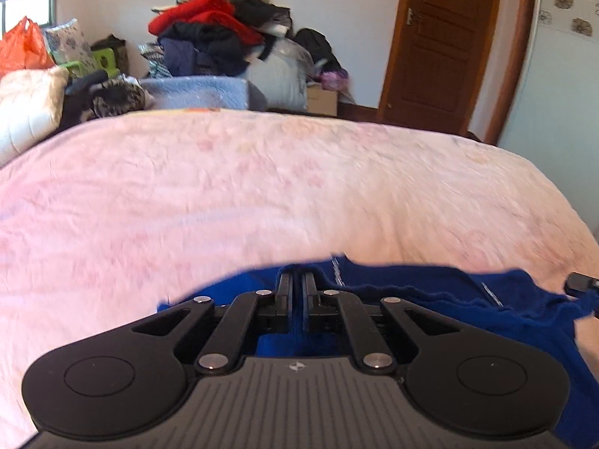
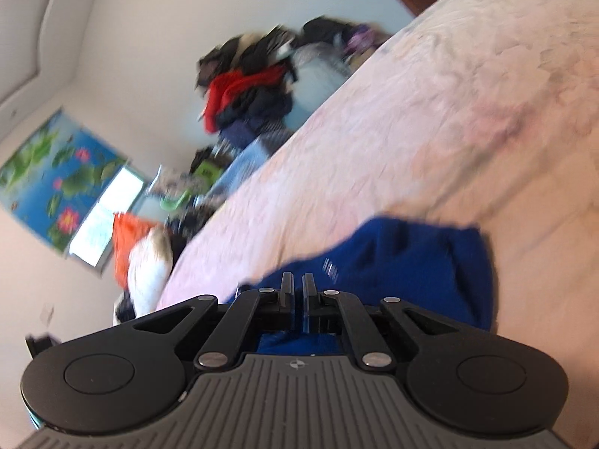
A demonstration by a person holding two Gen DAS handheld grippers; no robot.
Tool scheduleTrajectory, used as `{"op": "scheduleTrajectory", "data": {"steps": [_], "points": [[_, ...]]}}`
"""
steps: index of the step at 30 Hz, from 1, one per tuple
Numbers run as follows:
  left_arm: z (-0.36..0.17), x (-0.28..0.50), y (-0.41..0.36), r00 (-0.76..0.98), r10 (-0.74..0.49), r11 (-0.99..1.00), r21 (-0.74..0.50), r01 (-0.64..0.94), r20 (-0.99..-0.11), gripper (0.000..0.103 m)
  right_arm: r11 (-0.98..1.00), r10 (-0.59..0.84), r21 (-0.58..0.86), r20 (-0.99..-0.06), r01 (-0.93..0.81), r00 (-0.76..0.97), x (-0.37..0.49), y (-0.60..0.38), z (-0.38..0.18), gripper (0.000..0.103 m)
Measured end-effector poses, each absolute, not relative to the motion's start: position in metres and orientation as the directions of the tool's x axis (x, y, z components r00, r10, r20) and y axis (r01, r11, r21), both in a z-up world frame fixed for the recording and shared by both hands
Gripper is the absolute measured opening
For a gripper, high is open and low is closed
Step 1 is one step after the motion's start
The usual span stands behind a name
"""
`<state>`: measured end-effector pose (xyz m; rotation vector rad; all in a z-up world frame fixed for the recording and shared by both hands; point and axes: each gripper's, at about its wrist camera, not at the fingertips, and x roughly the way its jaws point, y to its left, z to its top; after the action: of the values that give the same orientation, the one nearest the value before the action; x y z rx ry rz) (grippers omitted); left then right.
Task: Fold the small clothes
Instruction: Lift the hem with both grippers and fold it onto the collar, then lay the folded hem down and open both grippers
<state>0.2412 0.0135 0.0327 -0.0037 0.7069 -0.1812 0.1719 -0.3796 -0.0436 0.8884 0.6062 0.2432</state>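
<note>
A small royal-blue garment (image 1: 430, 292) lies at the near edge of a pink bedspread (image 1: 262, 187). My left gripper (image 1: 297, 280) is shut on the blue fabric, which runs between its fingers. The garment stretches to the right, where part of the other gripper (image 1: 582, 282) shows at the frame edge. In the right wrist view, tilted and blurred, my right gripper (image 2: 297, 280) is shut on the same blue garment (image 2: 411, 262), which hangs bunched above the pink bedspread (image 2: 449, 112).
A pile of red and dark clothes (image 1: 217, 33) stands beyond the far side of the bed. A white quilt (image 1: 26, 108) and an orange bag (image 1: 22, 46) are at the far left. A brown wooden door (image 1: 441, 45) is at the back right.
</note>
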Motion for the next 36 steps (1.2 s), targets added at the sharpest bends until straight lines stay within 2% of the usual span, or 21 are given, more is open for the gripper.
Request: {"op": "scheduleTrajectory", "data": {"steps": [2, 4, 6, 8, 9, 10, 11, 14, 16, 18, 21, 23, 24, 25, 28, 30, 32, 34, 36], "points": [[0.029, 0.258, 0.013, 0.755, -0.117, 0.992, -0.035, 0.123, -0.645, 0.005, 0.614, 0.347, 0.776, -0.43, 0.144, 0.833, 0.183, -0.39, -0.048, 0.007], [0.023, 0.272, 0.014, 0.738, -0.087, 0.995, -0.019, 0.101, -0.669, 0.005, 0.608, 0.272, 0.761, -0.465, 0.224, 0.842, 0.188, -0.399, -0.056, 0.014], [0.019, 0.28, 0.02, 0.715, -0.073, 0.997, -0.023, 0.079, -0.695, 0.005, 0.624, 0.207, 0.739, -0.471, 0.255, 0.857, 0.181, -0.398, -0.054, 0.015], [0.019, 0.278, 0.026, 0.719, -0.066, 0.997, -0.021, 0.071, -0.692, 0.005, 0.689, 0.241, 0.706, -0.437, 0.164, 0.867, 0.17, -0.386, -0.044, 0.017], [0.019, 0.278, 0.028, 0.72, -0.061, 0.997, -0.013, 0.072, -0.691, 0.005, 0.724, 0.273, 0.681, -0.431, 0.112, 0.86, 0.165, -0.377, -0.039, 0.026], [0.018, 0.278, 0.029, 0.717, -0.053, 0.998, -0.006, 0.068, -0.695, 0.005, 0.754, 0.326, 0.655, -0.429, 0.042, 0.842, 0.162, -0.366, -0.034, 0.04], [0.018, 0.279, 0.031, 0.713, -0.05, 0.998, -0.006, 0.065, -0.699, 0.005, 0.776, 0.394, 0.63, -0.433, -0.041, 0.811, 0.16, -0.354, -0.03, 0.044], [0.018, 0.279, 0.035, 0.703, -0.048, 0.998, -0.011, 0.058, -0.71, 0.006, 0.799, 0.573, 0.526, -0.518, -0.291, 0.635, 0.156, -0.307, -0.026, 0.047], [0.019, 0.275, 0.039, 0.696, -0.043, 0.999, -0.022, 0.039, -0.717, 0.006, 0.792, 0.61, 0.442, -0.593, -0.42, 0.525, 0.151, -0.273, -0.031, 0.054], [0.021, 0.27, 0.044, 0.694, -0.055, 0.998, -0.047, 0.03, -0.718, 0.006, 0.796, 0.593, 0.381, -0.645, -0.47, 0.482, 0.153, -0.251, -0.038, 0.054], [0.022, 0.259, 0.047, 0.68, -0.078, 0.997, -0.065, 0.045, -0.729, 0.006, 0.852, 0.523, 0.37, -0.641, -0.37, 0.561, 0.178, -0.261, -0.041, 0.055], [0.023, 0.249, 0.048, 0.674, -0.103, 0.995, -0.074, 0.072, -0.731, 0.006, 0.866, 0.459, 0.459, -0.571, -0.199, 0.681, 0.195, -0.3, -0.039, 0.055], [0.025, 0.243, 0.048, 0.676, -0.12, 0.993, -0.081, 0.09, -0.727, 0.006, 0.855, 0.407, 0.509, -0.533, -0.104, 0.742, 0.199, -0.322, -0.038, 0.059], [0.027, 0.238, 0.047, 0.681, -0.14, 0.99, -0.089, 0.109, -0.719, 0.006, 0.838, 0.316, 0.545, -0.503, 0.012, 0.805, 0.2, -0.343, -0.038, 0.068], [0.035, 0.221, 0.037, 0.687, -0.229, 0.972, -0.123, 0.202, -0.69, 0.006, 0.843, 0.007, 0.464, -0.517, 0.273, 0.856, 0.192, -0.371, -0.033, 0.071], [0.035, 0.217, 0.025, 0.657, -0.309, 0.945, -0.142, 0.295, -0.688, 0.01, 0.875, 0.001, 0.425, -0.479, 0.231, 0.878, 0.182, -0.367, -0.026, 0.071], [0.024, 0.222, 0.008, 0.607, -0.35, 0.923, -0.153, 0.353, -0.714, 0.01, 0.909, 0.08, 0.397, -0.464, 0.126, 0.882, 0.178, -0.352, -0.021, 0.074], [0.01, 0.228, -0.002, 0.594, -0.312, 0.933, -0.123, 0.338, -0.742, 0.01, 0.932, 0.204, 0.362, -0.502, -0.01, 0.84, 0.184, -0.331, -0.023, 0.086], [-0.003, 0.236, -0.001, 0.615, -0.231, 0.958, -0.067, 0.278, -0.754, 0.01, 0.938, 0.271, 0.335, -0.549, -0.089, 0.791, 0.193, -0.314, -0.029, 0.088]]}}
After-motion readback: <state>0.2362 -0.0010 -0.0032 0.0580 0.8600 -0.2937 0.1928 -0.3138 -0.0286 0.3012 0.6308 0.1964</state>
